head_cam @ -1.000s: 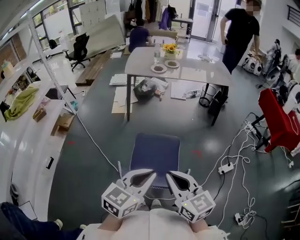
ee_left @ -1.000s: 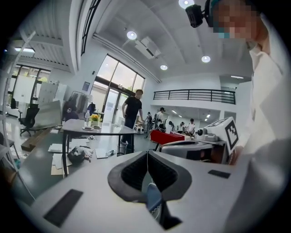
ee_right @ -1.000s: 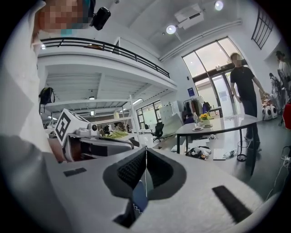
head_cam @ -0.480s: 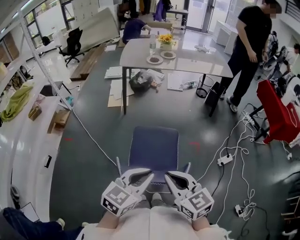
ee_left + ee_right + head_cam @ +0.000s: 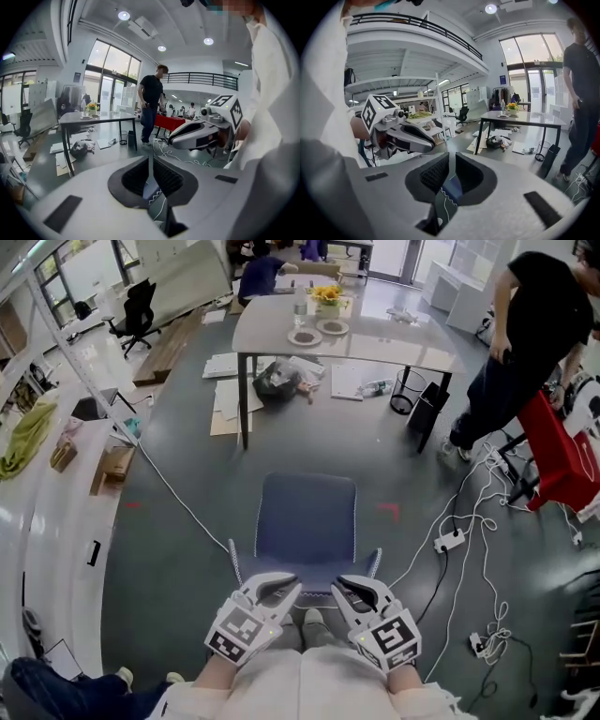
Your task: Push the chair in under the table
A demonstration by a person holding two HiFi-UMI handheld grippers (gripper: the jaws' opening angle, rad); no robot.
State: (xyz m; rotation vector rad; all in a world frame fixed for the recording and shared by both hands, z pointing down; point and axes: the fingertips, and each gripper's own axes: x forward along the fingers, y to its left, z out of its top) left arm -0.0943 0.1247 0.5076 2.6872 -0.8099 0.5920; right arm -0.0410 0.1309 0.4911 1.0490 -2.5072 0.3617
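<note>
Rectangular grey-topped bench point(image 5: 375, 334) on thin dark legs. The chair point(image 5: 307, 521), with a square blue padded seat, stands well apart from it, not under it. Left tongs point(image 5: 292, 585) and right tongs point(image 5: 339, 587), moulded grey shells with ribbed black pads, are both pressed together and empty.

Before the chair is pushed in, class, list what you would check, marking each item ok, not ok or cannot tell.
1. Left gripper jaws shut: ok.
2. Right gripper jaws shut: ok.
3. Grippers touching the chair: cannot tell.
4. Floor between chair and table bare: ok.
5. Space under table free: not ok, bag and papers lie there.
6. Person clear of the path: ok, beside the table's right end.
</note>
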